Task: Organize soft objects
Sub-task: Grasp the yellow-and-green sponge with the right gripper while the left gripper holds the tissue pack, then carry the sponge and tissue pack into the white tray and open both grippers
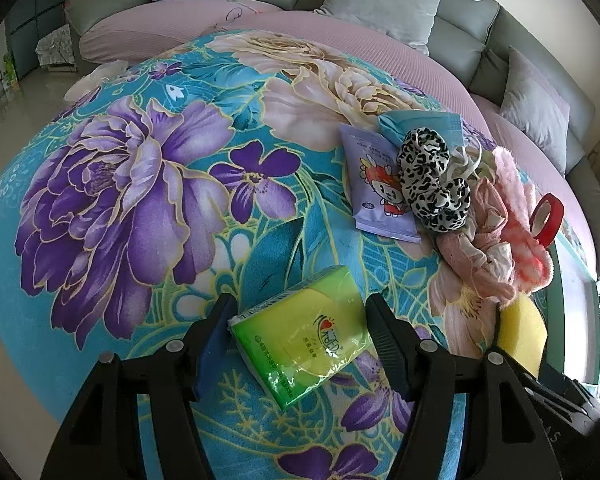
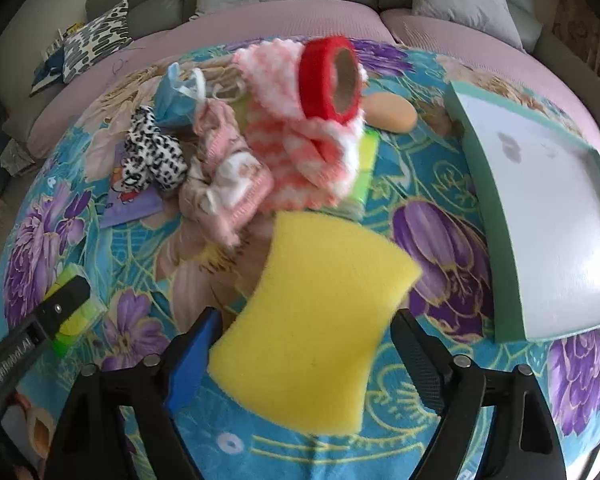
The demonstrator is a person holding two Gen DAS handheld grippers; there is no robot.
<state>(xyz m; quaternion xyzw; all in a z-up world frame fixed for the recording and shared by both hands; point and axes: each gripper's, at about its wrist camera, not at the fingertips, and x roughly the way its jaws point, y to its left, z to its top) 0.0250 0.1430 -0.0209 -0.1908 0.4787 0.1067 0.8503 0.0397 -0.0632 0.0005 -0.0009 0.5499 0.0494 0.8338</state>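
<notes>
**Sorting soft goods on a floral worktop: item positions**

Lying on the blue worktop cloth with large purple and cream flowers point(image 1: 148, 184), between the two fingers of the left claw point(image 1: 300, 340), is a green and yellow plastic-wrapped tissue pack point(image 1: 300, 336). The pads touch its sides; whether they press is unclear.

The right claw point(image 2: 304, 356) stands spread wide around a yellow waisted foam sponge point(image 2: 316, 312). The blue pad on the left is at the sponge's edge; the black finger on the right stands clear of it, so nothing is clamped.

Pile beyond the sponge, items touching or overlapping:
- pink and white fluffy striped cloth point(image 2: 300, 148), with a red tape roll on a cardboard core point(image 2: 332, 80) resting on top;
- pale pink bunched fabric piece point(image 2: 228, 176);
- black and white leopard-print scrunchie point(image 1: 432, 180);
- lilac wet-wipe packet with a cartoon figure point(image 1: 372, 184), partly under the scrunchie;
- light blue face mask point(image 2: 176, 100).

Right of the pile: a green-rimmed shallow tray with white floor point(image 2: 476, 160).

Behind the worktop: a grey sofa with mauve seat covers point(image 1: 380, 28).
</notes>
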